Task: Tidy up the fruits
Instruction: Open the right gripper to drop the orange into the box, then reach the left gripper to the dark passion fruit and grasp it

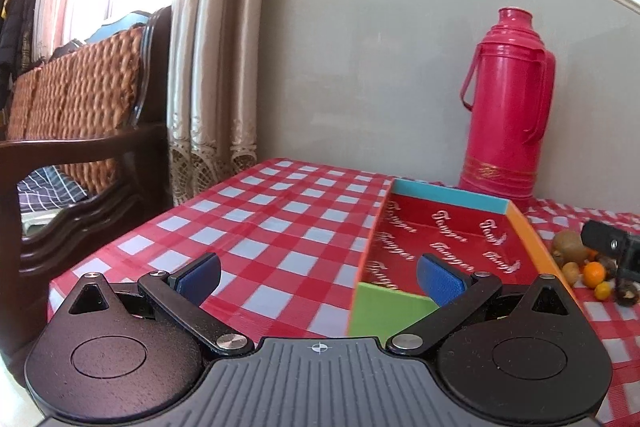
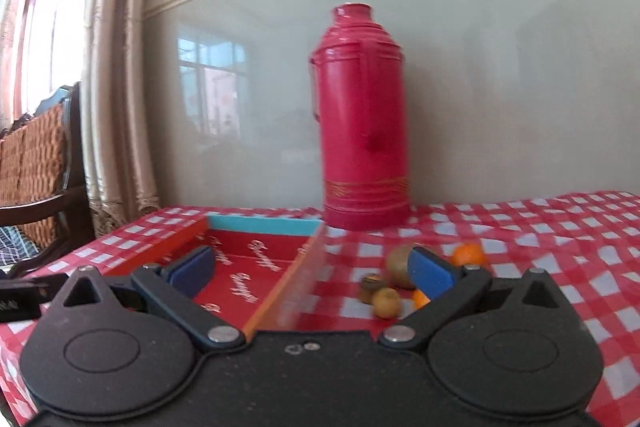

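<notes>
A shallow red box with a turquoise far wall (image 1: 448, 197) and orange side walls lies on the checked cloth; what shows of its inside holds no fruit. My left gripper (image 1: 319, 279) hangs open over the box's near left corner, nothing between its blue pads. Right of the box lies a small pile of fruit: a kiwi (image 2: 398, 263), an orange (image 2: 468, 254), a small brown-green fruit (image 2: 386, 303), a dark one (image 2: 370, 285). My right gripper (image 2: 312, 269) stands open above the box's right wall, one pad over the box and one over the fruit, holding nothing.
A tall pink thermos flask (image 2: 364, 123) stands behind the box against the grey wall. A dark wooden chair with a woven back (image 1: 80, 87) and curtains (image 1: 208, 67) are left of the table. The table's left edge runs close to the box.
</notes>
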Available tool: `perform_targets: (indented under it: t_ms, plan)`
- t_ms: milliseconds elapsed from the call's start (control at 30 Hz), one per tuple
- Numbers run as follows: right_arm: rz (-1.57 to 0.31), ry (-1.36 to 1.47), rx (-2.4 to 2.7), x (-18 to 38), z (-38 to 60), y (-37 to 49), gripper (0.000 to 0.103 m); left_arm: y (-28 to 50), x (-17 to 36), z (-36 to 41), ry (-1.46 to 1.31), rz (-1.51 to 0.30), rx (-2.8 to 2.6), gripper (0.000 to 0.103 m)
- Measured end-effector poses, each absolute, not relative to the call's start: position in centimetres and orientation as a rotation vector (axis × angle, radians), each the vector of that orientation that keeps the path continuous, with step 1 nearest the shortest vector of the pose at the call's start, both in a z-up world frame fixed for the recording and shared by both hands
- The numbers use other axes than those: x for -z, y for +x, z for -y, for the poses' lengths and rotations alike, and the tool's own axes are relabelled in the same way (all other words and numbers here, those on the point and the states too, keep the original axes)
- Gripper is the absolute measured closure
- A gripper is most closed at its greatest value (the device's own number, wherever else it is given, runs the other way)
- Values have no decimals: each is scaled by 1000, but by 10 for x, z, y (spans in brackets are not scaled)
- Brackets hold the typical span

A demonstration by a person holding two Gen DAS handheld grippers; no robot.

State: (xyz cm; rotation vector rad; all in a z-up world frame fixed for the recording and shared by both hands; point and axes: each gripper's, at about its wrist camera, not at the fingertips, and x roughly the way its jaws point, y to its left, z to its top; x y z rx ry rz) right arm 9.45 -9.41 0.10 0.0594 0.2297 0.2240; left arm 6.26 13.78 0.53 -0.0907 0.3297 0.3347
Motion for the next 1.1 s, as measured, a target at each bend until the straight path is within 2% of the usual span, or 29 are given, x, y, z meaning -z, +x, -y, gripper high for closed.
perform_targets:
  t_ms: [767, 1100]
  plan:
    - [-224, 42, -42, -6, 197, 77, 6, 79, -15, -39, -56, -330, -174, 0]
    - [-255, 57, 111, 0, 253, 77, 6, 105, -10, 43, 23, -337, -3, 0]
